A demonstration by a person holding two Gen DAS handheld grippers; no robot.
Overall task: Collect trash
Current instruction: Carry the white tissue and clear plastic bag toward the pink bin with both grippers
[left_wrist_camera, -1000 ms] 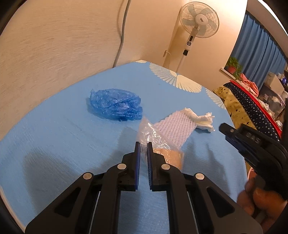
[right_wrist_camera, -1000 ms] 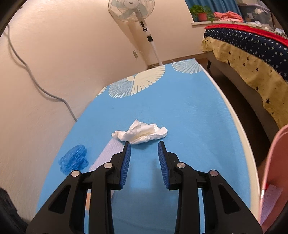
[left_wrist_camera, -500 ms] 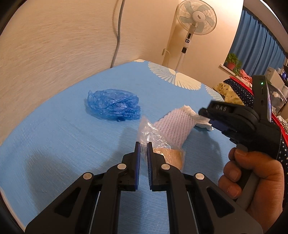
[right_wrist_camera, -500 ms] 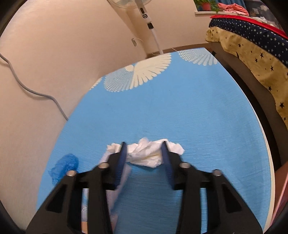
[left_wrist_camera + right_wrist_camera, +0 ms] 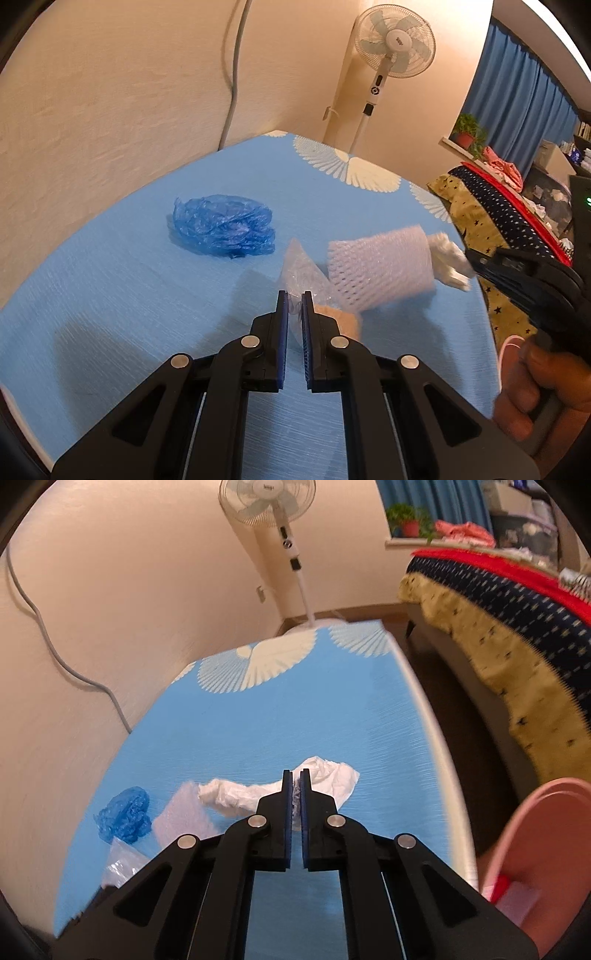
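Over the blue tablecloth [image 5: 258, 731], my right gripper [image 5: 295, 786] has just been closing and now pinches the crumpled white tissue [image 5: 332, 779], ready for the pink bin [image 5: 546, 849] at near right; my left gripper [image 5: 294, 308] clamps the clear plastic bag [image 5: 303, 273]; foam net sleeve [image 5: 380, 266] and blue plastic wad [image 5: 225, 225] lie nearby, awaiting collection.

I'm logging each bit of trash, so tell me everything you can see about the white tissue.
The white tissue is crumpled, soft-looking paper, stretched into a long wrinkled strip. The right tongs have just closed and pinch its middle. One end reaches the white foam net sleeve; the other hangs free above the blue tablecloth.
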